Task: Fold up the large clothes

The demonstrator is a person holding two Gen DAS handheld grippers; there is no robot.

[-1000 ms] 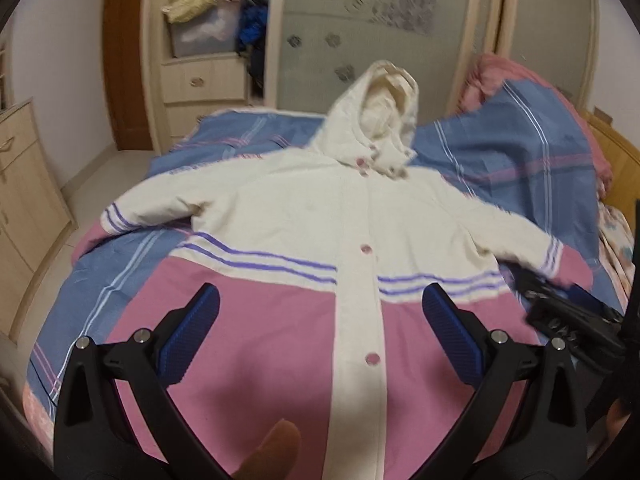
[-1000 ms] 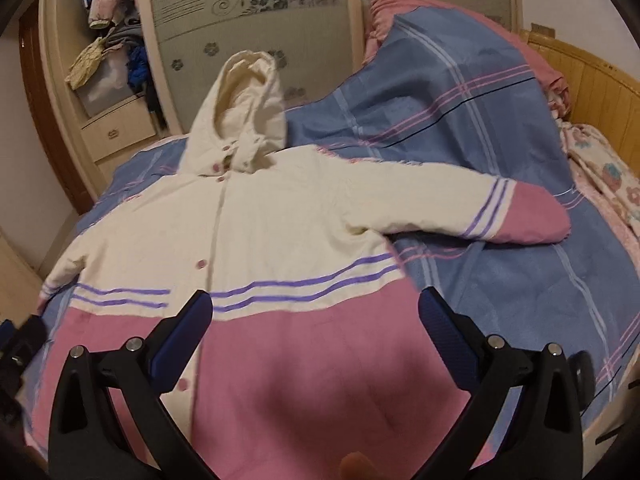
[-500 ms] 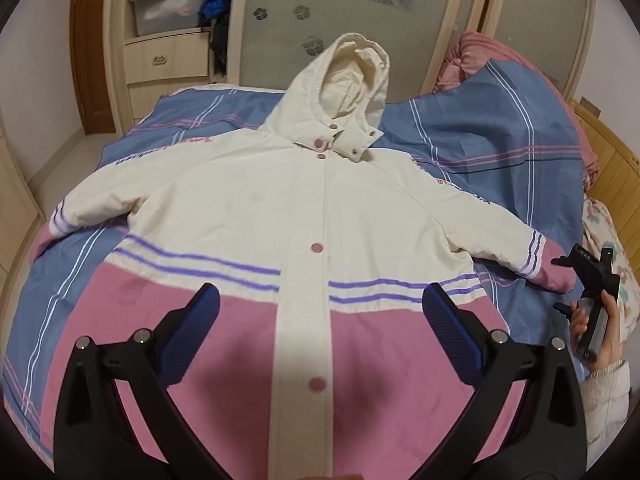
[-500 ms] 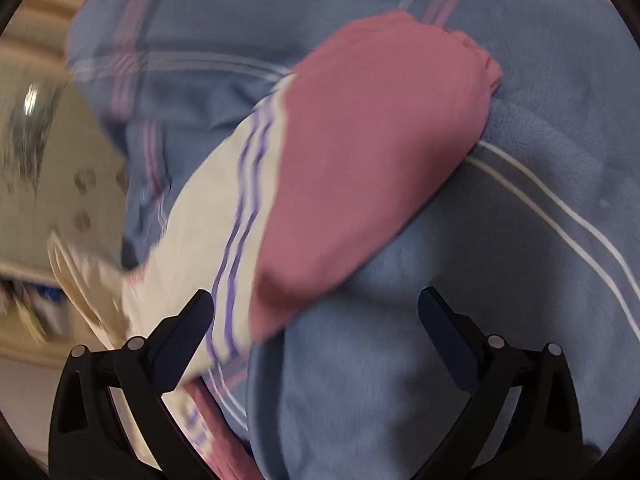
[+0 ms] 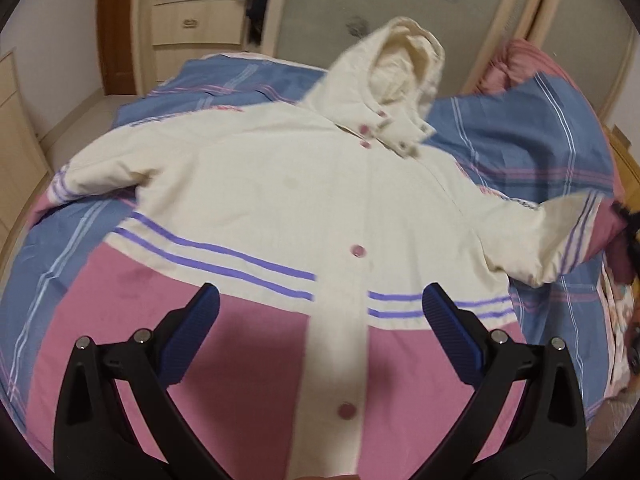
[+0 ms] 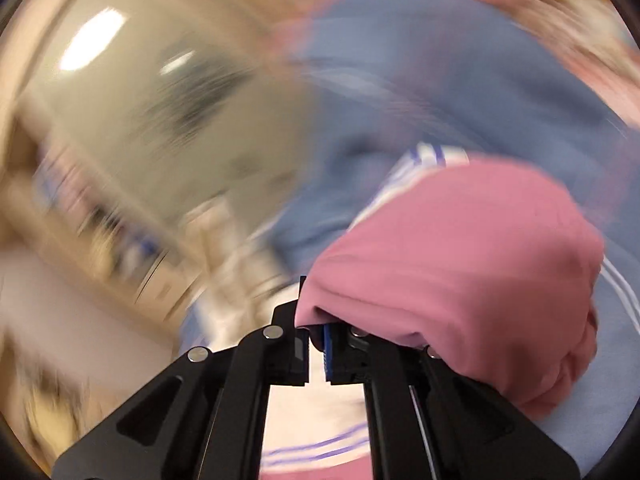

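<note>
Coat point(image 5: 280, 200) lies face up, buttoned, spread on the bed point(image 5: 520, 152) over a blue striped blanket; hood point(image 5: 396, 64) points to the far end, toward the wardrobe point(image 5: 360, 8). Cream top, pink lower half, purple stripes across the chest and sleeves.

Left gripper point(image 5: 320, 340) hovers above the pink lower front, fingers point(image 5: 192, 336) spread wide, holding nothing.

Right gripper point(image 6: 316, 344): fingers closed narrow on the pink cuff point(image 6: 460, 264) of the coat's sleeve, fabric bunched over and around the tips. This view is heavily motion-blurred, so the depth of the bite is unclear. In the left view that sleeve point(image 5: 552, 240) is raised off the blanket at the right edge.

Handling, judged: padded and quilted-looking, so soft, bulky and springy, fairly light for its size. It should drape rather than crease sharply, and folds will likely puff back open. The surface looks matte, probably not slippery. Not fragile; the buttons point(image 5: 358, 251) are the only hard parts.

Where to hold: cuffs, hem corners and shoulder seams, where layers are thick enough for the fingers to bite. Avoid pinching a single top layer mid-panel. The cuff grip suits bringing the sleeve across the chest.

No brand, label or readable writing visible on the coat or anywhere else.
</note>
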